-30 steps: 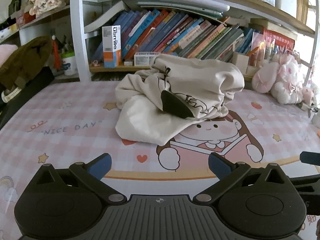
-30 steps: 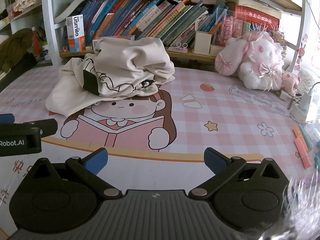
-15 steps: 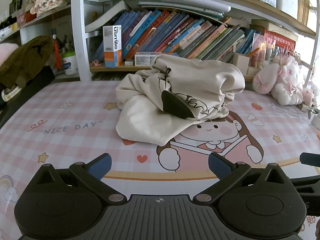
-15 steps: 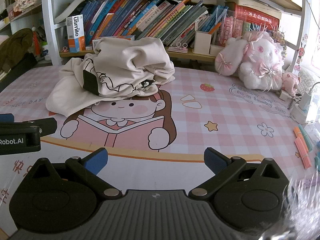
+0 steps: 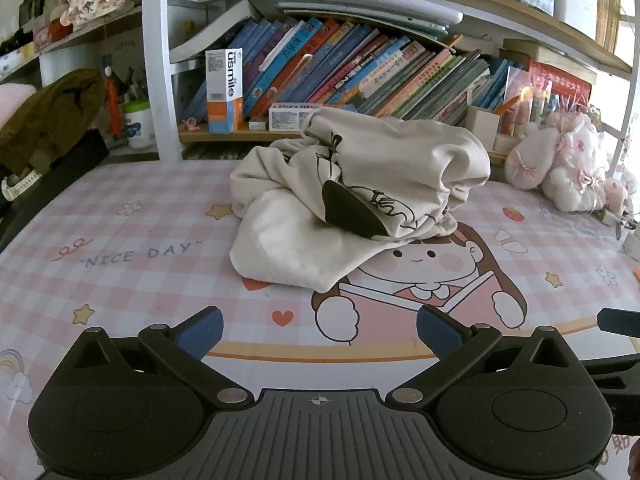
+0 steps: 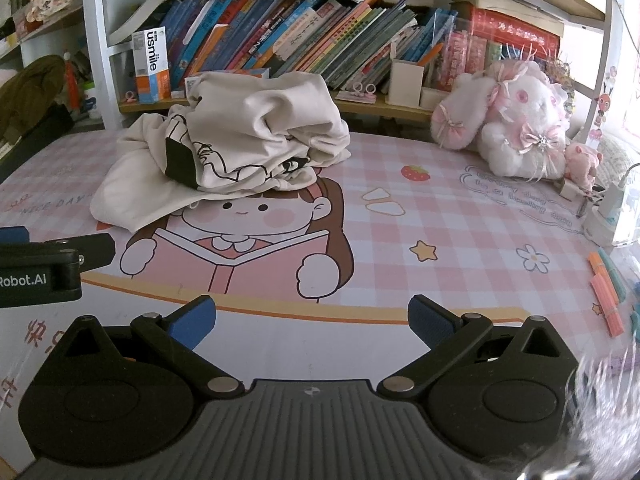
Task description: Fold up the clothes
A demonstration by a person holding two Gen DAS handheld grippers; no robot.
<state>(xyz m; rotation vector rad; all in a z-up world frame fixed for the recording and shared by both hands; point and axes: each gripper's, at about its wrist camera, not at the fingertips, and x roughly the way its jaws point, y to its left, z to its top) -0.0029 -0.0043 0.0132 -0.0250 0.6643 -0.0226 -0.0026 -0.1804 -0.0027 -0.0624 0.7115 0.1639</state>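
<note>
Cream printed shirt (image 5: 352,200) sits crumpled toward the desk mat's (image 5: 120,240) far edge, dead ahead of the left gripper (image 5: 320,330); right gripper (image 6: 312,320) sits beside it. Both spread wide, empty.

- The left gripper (image 5: 319,330) is being held low and level, pointing forward; its jaws are being kept spread wide, with nothing between the blue pads (image 5: 200,328).
- The right gripper (image 6: 312,320) is being held likewise, jaws spread wide and empty.
- The two are being held side by side: the left gripper's body is being seen at the left edge of the right wrist view.
</note>
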